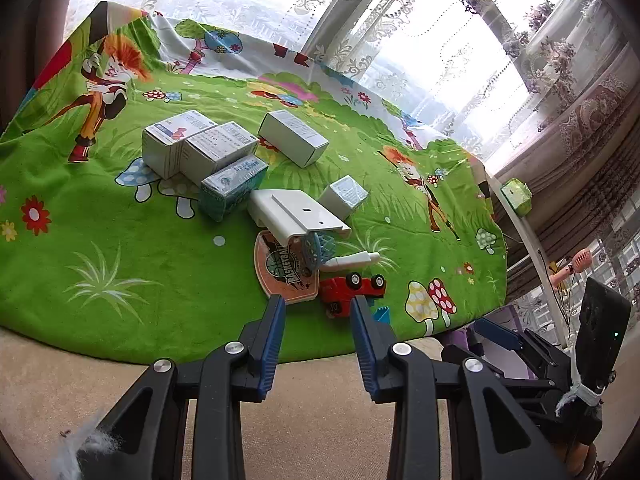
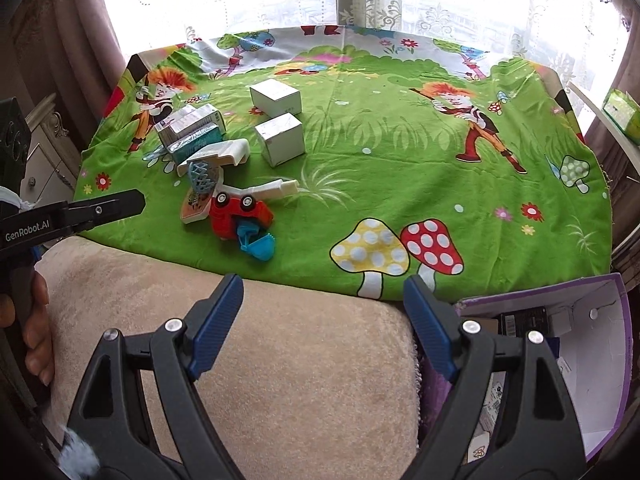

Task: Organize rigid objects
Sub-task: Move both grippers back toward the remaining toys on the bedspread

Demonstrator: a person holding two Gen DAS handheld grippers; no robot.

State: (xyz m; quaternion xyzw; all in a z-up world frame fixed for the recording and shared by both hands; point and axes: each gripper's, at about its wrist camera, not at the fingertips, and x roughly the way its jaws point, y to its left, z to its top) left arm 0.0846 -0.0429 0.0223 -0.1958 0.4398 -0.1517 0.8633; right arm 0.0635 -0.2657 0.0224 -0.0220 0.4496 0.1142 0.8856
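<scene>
The left tongs [image 1: 318, 300] stand partly open and hold nothing; the right tongs [image 2: 323, 282] gape wide, also holding nothing. Just beyond the left tongs, near the green cloth's [image 1: 120, 248] near edge, one red toy car [image 1: 352, 286] lies overturned. Farther off sit five boxes [image 1: 216, 148] and one white bracket [image 1: 296, 212]. At right stands one open purple box [image 2: 600, 360].

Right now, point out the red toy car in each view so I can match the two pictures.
Left wrist view: the red toy car lies tipped over, wheels showing, low in the middle, just beyond the tips of the left claw.
Right wrist view: the car is left of centre, near the front edge of the green cloth.
Shared landmark: the basketball plaque touching the car's side.
</scene>
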